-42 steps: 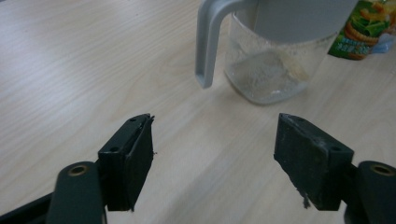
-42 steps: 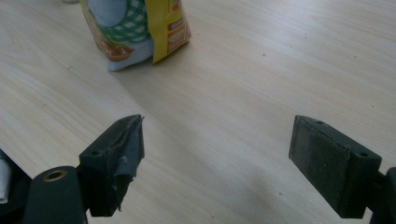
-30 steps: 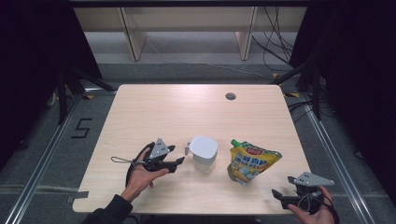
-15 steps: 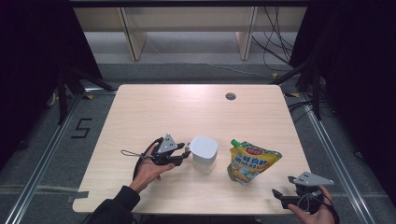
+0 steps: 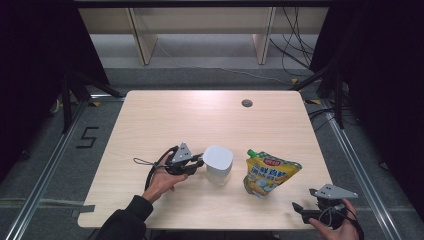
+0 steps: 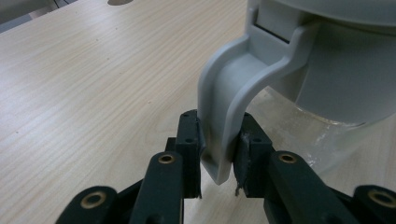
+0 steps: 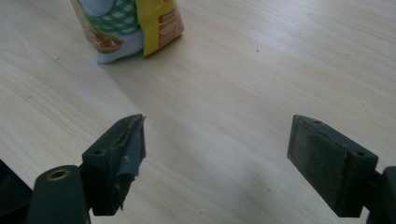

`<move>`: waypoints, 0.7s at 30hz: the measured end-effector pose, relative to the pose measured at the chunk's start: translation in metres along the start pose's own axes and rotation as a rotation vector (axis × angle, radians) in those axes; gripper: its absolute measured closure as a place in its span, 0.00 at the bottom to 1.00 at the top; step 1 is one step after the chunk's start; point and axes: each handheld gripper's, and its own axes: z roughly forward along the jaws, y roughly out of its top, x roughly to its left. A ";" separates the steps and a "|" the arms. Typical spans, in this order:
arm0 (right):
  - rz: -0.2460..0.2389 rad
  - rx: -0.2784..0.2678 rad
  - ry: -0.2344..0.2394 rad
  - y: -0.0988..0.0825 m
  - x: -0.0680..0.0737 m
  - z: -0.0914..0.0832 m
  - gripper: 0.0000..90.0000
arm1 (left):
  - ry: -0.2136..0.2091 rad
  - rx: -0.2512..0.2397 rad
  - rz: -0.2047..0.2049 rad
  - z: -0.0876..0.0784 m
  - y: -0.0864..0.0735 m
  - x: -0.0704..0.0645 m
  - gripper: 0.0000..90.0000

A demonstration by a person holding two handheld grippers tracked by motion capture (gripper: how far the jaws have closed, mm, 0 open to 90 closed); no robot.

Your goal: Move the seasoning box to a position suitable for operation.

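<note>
The left gripper (image 6: 218, 161) has just been closing its 2 jaws and now pinches the grey handle (image 6: 233, 93) of the lidded clear jug (image 5: 218, 164) near the table's (image 5: 200, 115) front; contents can't be made out. Just beside stands a yellow pouch (image 5: 269, 173). The right gripper (image 7: 217, 161) gapes wide, holding nothing.

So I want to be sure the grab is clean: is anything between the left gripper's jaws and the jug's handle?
Nothing visible. In the left gripper view, the left gripper has its jaws on either side of the grey handle of the jug. They have just been closing, and the pads appear to touch it directly.
</note>
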 end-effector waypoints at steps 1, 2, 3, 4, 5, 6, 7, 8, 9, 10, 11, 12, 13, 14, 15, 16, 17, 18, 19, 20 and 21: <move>-0.006 0.004 -0.002 0.000 0.000 0.000 0.23 | 0.002 0.007 -0.006 -0.002 0.000 -0.001 0.81; -0.001 -0.004 0.007 0.000 0.000 0.001 0.23 | -0.004 0.010 0.001 -0.004 -0.001 0.000 0.81; -0.001 0.001 0.001 0.000 0.000 0.000 0.23 | 0.000 0.012 -0.015 -0.005 -0.002 -0.002 0.80; -0.019 -0.006 -0.001 -0.001 -0.002 0.001 0.23 | -0.002 0.016 -0.016 -0.006 -0.002 -0.003 0.80; -0.019 -0.006 -0.001 -0.001 -0.002 0.001 0.23 | -0.002 0.016 -0.016 -0.006 -0.002 -0.003 0.80; 0.028 0.009 -0.002 -0.001 0.001 -0.001 0.23 | -0.005 0.024 0.004 -0.009 -0.002 -0.003 0.80; 0.003 0.004 0.003 0.000 -0.001 0.000 0.23 | -0.005 0.024 0.004 -0.009 -0.002 -0.003 0.80; 0.000 -0.001 -0.001 -0.001 -0.002 0.000 0.23 | -0.004 0.028 -0.018 -0.012 -0.004 -0.005 0.79; 0.000 -0.001 -0.001 -0.001 -0.002 0.000 0.23 | -0.004 0.028 -0.018 -0.012 -0.004 -0.005 0.79; -0.002 0.000 0.000 -0.001 -0.002 0.001 0.23 | -0.003 0.023 -0.012 -0.016 -0.006 -0.008 0.79; -0.002 0.000 0.000 -0.001 -0.002 0.001 0.23 | -0.003 0.023 -0.012 -0.016 -0.006 -0.008 0.79; 0.001 -0.002 0.003 -0.001 -0.001 0.000 0.23 | 0.000 0.028 -0.030 -0.020 -0.008 -0.012 0.79; 0.001 -0.002 0.003 -0.001 -0.001 0.000 0.23 | 0.000 0.028 -0.030 -0.020 -0.008 -0.012 0.78; 0.008 0.003 0.002 -0.001 0.000 0.001 0.23 | 0.006 0.019 -0.040 -0.022 -0.010 -0.015 0.78; 0.028 0.011 0.000 -0.001 0.001 0.000 0.23 | 0.011 0.029 -0.038 -0.024 -0.010 -0.016 0.78; 0.005 0.007 -0.001 -0.001 -0.001 0.000 0.23 | 0.003 0.022 -0.031 -0.025 -0.010 -0.016 0.78; 0.026 0.010 -0.002 -0.001 0.001 0.000 0.23 | 0.003 0.022 -0.031 -0.025 -0.010 -0.016 0.78; 0.025 0.006 0.002 -0.001 0.001 0.000 0.23 | 0.008 0.028 -0.042 -0.027 -0.011 -0.019 0.78; 0.021 0.004 0.003 -0.001 0.001 0.001 0.23 | 0.009 0.030 -0.036 -0.028 -0.012 -0.020 0.78; 0.021 0.004 0.003 -0.001 0.001 0.000 0.23 | 0.004 0.026 -0.045 -0.029 -0.013 -0.021 0.78; 0.021 0.004 0.003 -0.001 0.001 0.000 0.23 | 0.004 0.026 -0.045 -0.029 -0.013 -0.021 0.78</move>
